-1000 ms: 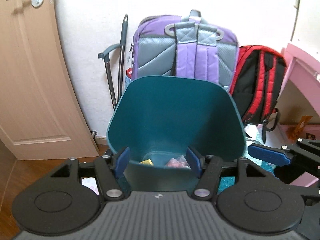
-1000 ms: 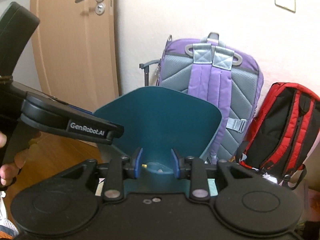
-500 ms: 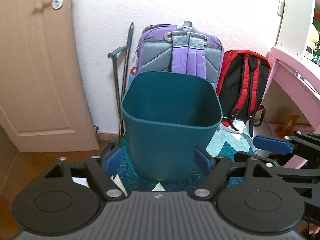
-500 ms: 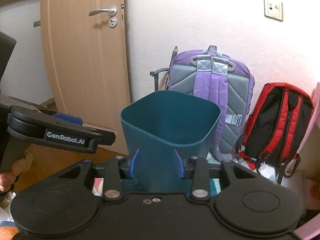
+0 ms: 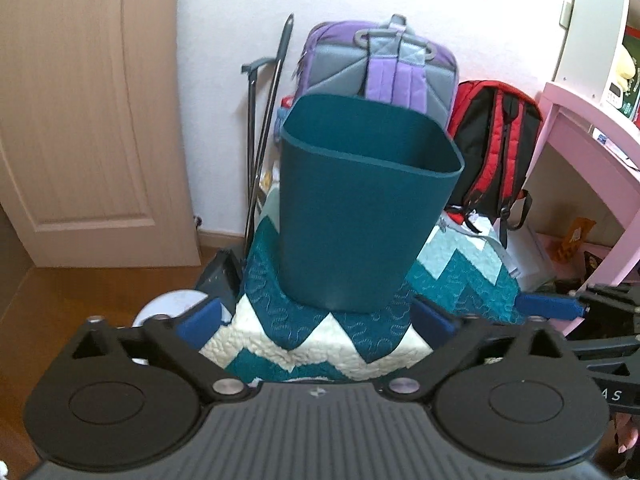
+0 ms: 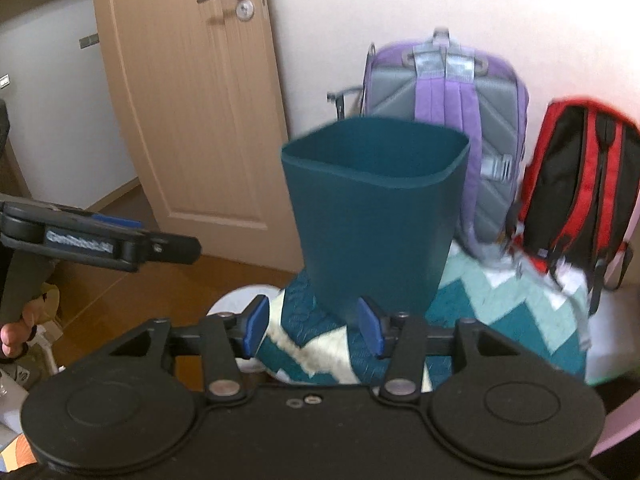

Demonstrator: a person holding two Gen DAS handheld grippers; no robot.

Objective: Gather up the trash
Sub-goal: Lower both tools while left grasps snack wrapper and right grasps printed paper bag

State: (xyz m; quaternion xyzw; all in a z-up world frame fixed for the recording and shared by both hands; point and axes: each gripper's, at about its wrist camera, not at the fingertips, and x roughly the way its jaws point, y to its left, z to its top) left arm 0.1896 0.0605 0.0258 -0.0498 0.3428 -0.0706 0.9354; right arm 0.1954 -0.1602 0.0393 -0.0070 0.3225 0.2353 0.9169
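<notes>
A dark teal trash bin (image 5: 360, 208) stands upright on a teal and white zigzag quilt (image 5: 320, 336); it also shows in the right wrist view (image 6: 376, 216). Its inside is hidden from here. My left gripper (image 5: 316, 324) is open and empty, a little back from the bin's base. My right gripper (image 6: 312, 324) is open and empty, just in front of the bin's lower left side. The right gripper's blue fingertip (image 5: 548, 307) shows at the right of the left wrist view, and the left gripper's body (image 6: 100, 242) shows at the left of the right wrist view.
A purple backpack (image 5: 380, 64) and a red and black backpack (image 5: 496, 148) lean on the wall behind the bin. A wooden door (image 5: 80, 120) is at left, metal crutches (image 5: 264, 128) beside it, a pink desk (image 5: 592, 168) at right.
Both grippers have pulled back and away from the bin. The bin, tilted toward me with trash visible inside a second ago, now stands upright on the quilt. The left jaws opened wider.
</notes>
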